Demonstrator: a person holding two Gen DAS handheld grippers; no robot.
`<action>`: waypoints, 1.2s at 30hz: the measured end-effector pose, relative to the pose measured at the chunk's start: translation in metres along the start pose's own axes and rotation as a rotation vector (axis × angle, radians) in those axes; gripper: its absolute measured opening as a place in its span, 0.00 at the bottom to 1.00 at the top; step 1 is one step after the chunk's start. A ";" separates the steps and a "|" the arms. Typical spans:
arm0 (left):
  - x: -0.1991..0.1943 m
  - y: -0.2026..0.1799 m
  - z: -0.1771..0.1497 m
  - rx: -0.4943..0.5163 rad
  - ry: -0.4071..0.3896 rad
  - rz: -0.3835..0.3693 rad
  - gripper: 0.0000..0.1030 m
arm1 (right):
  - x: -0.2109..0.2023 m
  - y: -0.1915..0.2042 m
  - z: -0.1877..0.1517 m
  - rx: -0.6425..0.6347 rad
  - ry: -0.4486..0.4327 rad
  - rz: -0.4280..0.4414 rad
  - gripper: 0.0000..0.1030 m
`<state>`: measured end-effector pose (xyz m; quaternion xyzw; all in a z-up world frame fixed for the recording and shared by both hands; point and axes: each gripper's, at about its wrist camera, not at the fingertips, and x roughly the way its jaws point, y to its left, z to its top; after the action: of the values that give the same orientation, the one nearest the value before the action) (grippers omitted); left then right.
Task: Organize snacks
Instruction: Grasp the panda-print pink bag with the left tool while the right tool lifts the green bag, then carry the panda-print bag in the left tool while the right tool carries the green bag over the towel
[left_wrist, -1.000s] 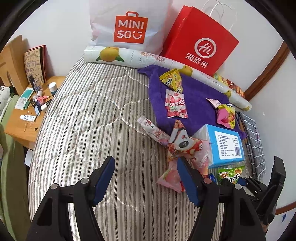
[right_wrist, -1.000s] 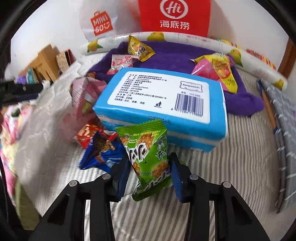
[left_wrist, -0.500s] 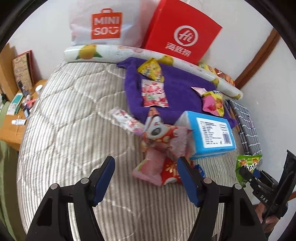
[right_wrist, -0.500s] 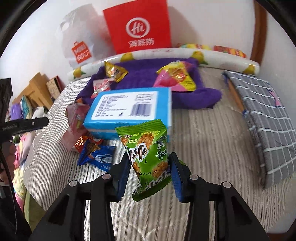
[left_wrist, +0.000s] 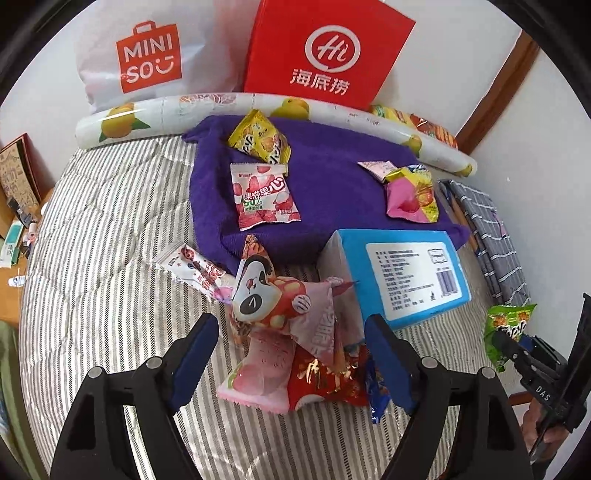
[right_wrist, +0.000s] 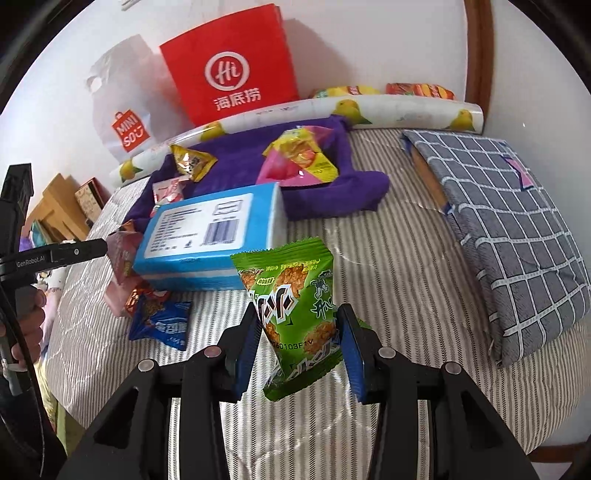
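Both pictures were bright and clear, lit by soft daylight, with shiny spots of light on the striped bed cover (right_wrist: 388, 258) and on the wrapper of the green snack bag (right_wrist: 295, 306). The round lens bent everything near the edges and left black corners, so the long fruit-print roll (left_wrist: 258, 107) looked curved. The red bag (right_wrist: 229, 66) threw a soft shadow on the white wall, and the far left edge of the right wrist view was a little blurry.
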<state>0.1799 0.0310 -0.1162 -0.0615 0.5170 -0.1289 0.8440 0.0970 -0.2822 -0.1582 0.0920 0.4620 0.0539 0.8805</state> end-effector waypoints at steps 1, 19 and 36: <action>0.003 0.001 0.001 -0.003 0.008 -0.003 0.78 | 0.002 -0.003 0.001 0.008 0.002 -0.002 0.40; 0.032 0.014 0.014 -0.042 0.052 -0.063 0.76 | 0.020 -0.006 0.010 0.036 0.024 -0.018 0.40; 0.026 0.018 0.015 -0.039 0.021 -0.092 0.61 | 0.016 0.005 0.016 0.017 0.011 -0.023 0.40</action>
<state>0.2070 0.0408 -0.1364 -0.1004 0.5247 -0.1580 0.8304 0.1192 -0.2765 -0.1605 0.0942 0.4684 0.0404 0.8775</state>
